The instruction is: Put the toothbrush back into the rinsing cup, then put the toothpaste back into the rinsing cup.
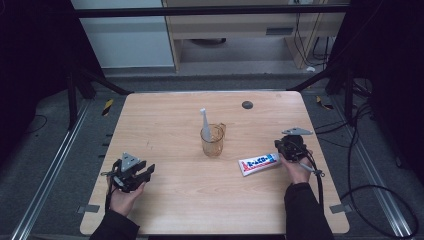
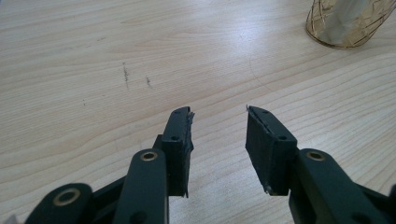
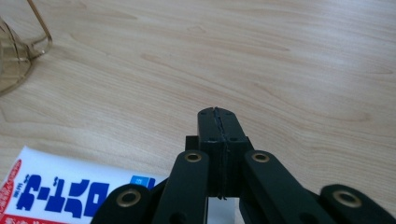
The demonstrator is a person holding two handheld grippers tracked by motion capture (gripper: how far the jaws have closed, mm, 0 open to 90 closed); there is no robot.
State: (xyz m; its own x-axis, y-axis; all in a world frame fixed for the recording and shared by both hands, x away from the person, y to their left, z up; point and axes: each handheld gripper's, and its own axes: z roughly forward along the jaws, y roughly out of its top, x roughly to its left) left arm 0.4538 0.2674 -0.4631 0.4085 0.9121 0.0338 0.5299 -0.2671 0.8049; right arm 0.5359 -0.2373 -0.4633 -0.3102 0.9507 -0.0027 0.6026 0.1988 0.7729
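An amber glass mug (image 1: 213, 140) stands at the middle of the wooden table (image 1: 170, 120), a white toothbrush (image 1: 204, 124) upright inside it. Right of the mug and nearer the person lies a toothpaste tube (image 1: 258, 163) (white, blue lettering). Just beyond the tube's right end, the right gripper (image 1: 290, 146) has its jaws pressed together on nothing. Well left of the mug, the left gripper (image 1: 148, 171) rests with jaws spread, empty.

Dark sleeves, black two-jaw tools
Left tool (image 1: 131, 172) and right tool (image 1: 291, 146) carry grey three-cornered plates, brass-ringed pivots, black cables
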